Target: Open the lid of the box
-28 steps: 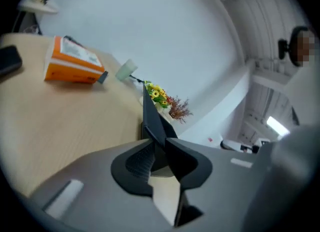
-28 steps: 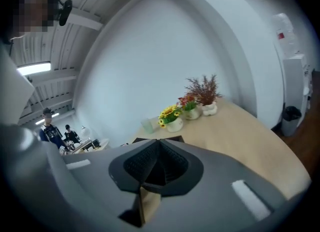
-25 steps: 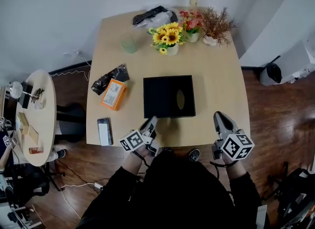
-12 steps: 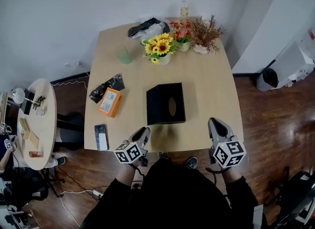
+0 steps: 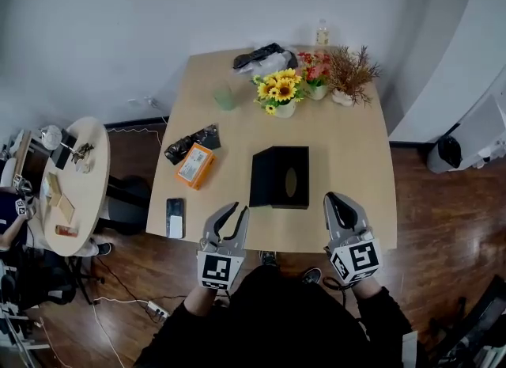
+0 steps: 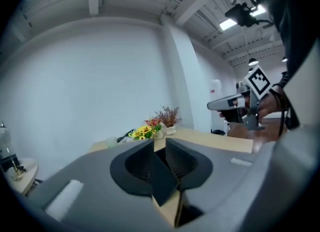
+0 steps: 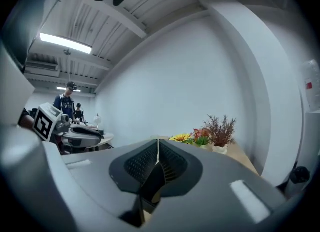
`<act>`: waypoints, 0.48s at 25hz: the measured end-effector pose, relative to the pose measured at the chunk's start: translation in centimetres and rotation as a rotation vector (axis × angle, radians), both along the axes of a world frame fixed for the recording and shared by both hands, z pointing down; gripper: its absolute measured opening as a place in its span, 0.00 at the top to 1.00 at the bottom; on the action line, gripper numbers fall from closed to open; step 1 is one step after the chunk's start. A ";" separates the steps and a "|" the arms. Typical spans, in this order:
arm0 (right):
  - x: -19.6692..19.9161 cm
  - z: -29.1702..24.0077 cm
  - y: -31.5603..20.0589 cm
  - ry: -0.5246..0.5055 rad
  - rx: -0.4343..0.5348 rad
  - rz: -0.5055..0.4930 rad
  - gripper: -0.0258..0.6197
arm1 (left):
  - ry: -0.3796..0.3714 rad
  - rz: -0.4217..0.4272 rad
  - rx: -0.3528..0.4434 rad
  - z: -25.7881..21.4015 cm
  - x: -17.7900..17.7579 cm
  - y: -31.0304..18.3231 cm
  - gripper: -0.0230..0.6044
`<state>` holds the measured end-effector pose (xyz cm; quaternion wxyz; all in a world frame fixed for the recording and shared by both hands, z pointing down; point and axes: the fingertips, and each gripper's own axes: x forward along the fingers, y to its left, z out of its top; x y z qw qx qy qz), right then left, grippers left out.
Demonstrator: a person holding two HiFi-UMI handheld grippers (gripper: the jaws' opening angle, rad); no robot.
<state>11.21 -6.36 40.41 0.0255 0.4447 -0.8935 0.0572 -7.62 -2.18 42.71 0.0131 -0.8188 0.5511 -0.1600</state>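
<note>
The black box point(image 5: 280, 176) sits on the tabletop point(image 5: 352, 145) near the middle of the front edge, its top flat with an oval opening. Both grippers hover over that front edge, clear of the box. The left gripper point(image 5: 232, 214) is off the box's front-left corner, its jaws a narrow gap apart with nothing between them. The right gripper point(image 5: 337, 199) is off the front-right corner, its jaws pressed together and empty. Sunflowers point(image 5: 278, 91) stand toward the back edge, and an orange packet point(image 5: 194, 165) lies near the left edge.
</note>
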 end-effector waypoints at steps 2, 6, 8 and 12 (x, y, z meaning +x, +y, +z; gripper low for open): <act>-0.2 -0.3 0.8 0.001 0.024 -0.025 0.95 | 0.036 -0.027 0.032 -1.4 0.6 1.0 0.88; 0.1 0.4 2.7 -0.007 0.034 -0.051 0.95 | 0.122 -0.063 0.043 -2.4 2.4 3.3 0.89; 0.1 0.8 3.2 0.007 0.042 -0.056 0.94 | 0.145 -0.080 -0.012 -1.2 2.4 3.9 0.90; -0.4 1.0 4.5 0.051 0.054 -0.051 0.94 | 0.167 -0.062 -0.065 0.1 2.1 3.9 0.90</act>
